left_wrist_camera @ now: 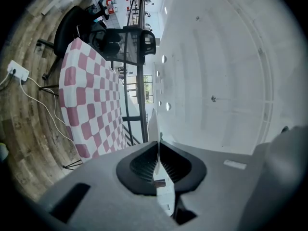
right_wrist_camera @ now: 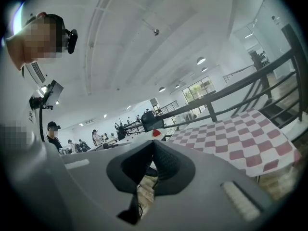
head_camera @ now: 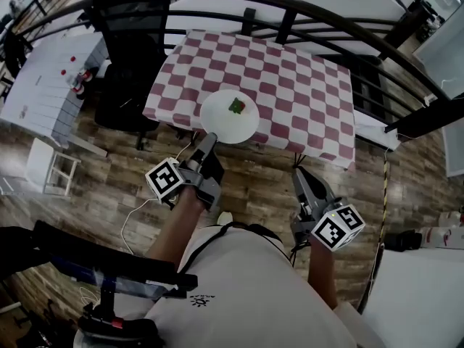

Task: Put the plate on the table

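A white plate (head_camera: 230, 119) carrying a small green and red piece of food hangs over the near edge of the red-and-white checkered table (head_camera: 290, 85). My left gripper (head_camera: 209, 142) is shut on the plate's near rim. In the left gripper view the plate (left_wrist_camera: 155, 129) shows edge-on as a thin white line clamped between the jaws of the left gripper (left_wrist_camera: 157, 150). My right gripper (head_camera: 298, 173) hangs below the table's near edge over the wooden floor, shut with nothing in it. Its view shows the right gripper (right_wrist_camera: 153, 143) with tips touching, the table (right_wrist_camera: 231, 138) ahead on the right.
A black office chair (head_camera: 130, 56) stands at the table's left side. A dark metal railing (head_camera: 304, 13) curves behind the table. A white stool (head_camera: 51, 167) and a white cable (head_camera: 138, 216) lie on the wooden floor at left.
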### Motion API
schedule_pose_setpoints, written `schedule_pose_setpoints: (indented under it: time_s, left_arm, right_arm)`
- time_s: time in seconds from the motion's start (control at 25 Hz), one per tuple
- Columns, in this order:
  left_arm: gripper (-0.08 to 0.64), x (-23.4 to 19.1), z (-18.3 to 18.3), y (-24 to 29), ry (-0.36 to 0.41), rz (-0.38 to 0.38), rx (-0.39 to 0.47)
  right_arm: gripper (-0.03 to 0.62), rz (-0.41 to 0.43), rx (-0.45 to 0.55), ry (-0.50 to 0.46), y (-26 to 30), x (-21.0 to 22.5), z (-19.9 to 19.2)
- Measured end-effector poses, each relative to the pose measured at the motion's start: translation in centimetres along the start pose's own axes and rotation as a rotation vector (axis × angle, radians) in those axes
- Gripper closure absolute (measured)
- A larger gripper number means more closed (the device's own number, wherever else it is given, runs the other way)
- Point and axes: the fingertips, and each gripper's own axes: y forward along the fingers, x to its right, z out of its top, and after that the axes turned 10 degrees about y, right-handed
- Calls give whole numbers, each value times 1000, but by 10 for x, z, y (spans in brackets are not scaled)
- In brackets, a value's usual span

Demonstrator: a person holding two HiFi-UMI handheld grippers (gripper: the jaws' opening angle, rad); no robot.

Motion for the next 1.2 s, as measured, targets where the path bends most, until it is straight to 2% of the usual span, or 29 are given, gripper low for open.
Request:
schedule_pose_setpoints:
  time_s: [0.64, 1.2]
  left_arm:
    - [540, -15, 31, 1, 3, 24, 53]
    - [540, -29, 63, 65, 30, 41, 130]
  right_arm:
    - [584, 30, -30, 1, 35, 3, 1]
    - [584, 118, -75, -5, 103, 47, 51]
